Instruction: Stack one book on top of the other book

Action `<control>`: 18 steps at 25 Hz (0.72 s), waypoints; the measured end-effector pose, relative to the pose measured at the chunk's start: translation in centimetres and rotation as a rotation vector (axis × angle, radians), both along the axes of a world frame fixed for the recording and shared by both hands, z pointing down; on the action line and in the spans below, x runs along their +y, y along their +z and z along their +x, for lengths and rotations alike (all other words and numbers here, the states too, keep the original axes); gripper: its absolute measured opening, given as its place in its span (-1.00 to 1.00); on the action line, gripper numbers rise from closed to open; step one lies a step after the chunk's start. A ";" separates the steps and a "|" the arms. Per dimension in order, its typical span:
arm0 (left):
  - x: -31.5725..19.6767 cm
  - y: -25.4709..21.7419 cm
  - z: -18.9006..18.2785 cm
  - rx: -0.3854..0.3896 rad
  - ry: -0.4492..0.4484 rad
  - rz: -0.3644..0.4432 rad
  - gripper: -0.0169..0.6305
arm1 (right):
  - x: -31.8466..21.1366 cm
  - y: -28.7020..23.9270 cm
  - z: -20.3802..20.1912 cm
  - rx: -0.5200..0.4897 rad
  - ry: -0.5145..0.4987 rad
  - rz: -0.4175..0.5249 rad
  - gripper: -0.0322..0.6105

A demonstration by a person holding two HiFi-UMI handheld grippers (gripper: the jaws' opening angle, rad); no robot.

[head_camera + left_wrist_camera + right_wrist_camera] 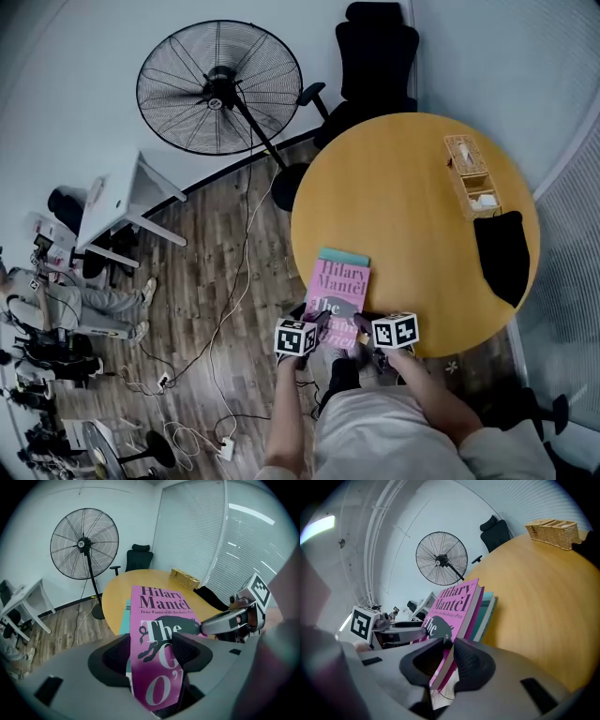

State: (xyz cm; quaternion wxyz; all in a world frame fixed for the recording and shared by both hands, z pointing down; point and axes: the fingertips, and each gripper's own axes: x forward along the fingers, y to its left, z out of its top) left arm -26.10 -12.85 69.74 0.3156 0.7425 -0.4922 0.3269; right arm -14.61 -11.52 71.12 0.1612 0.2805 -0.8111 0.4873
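Pink book (339,292) is pinched at its near end by the left gripper (152,653) and the right gripper (446,656), its far part lying over the teal book (345,256) just ahead of them on the counter (403,178). Stacking looks nearly done: squaring up and release are left.

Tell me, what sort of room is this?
Most likely an office or small meeting room. There is a round wooden table with a black office chair at its far side, slatted window blinds along one wall, and a large pedestal fan standing beside a white desk.
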 end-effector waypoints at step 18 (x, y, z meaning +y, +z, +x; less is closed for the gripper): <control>-4.3 3.0 -2.3 0.073 0.126 -0.072 -0.05 | -2.9 1.8 -2.1 0.070 0.106 -0.047 -0.66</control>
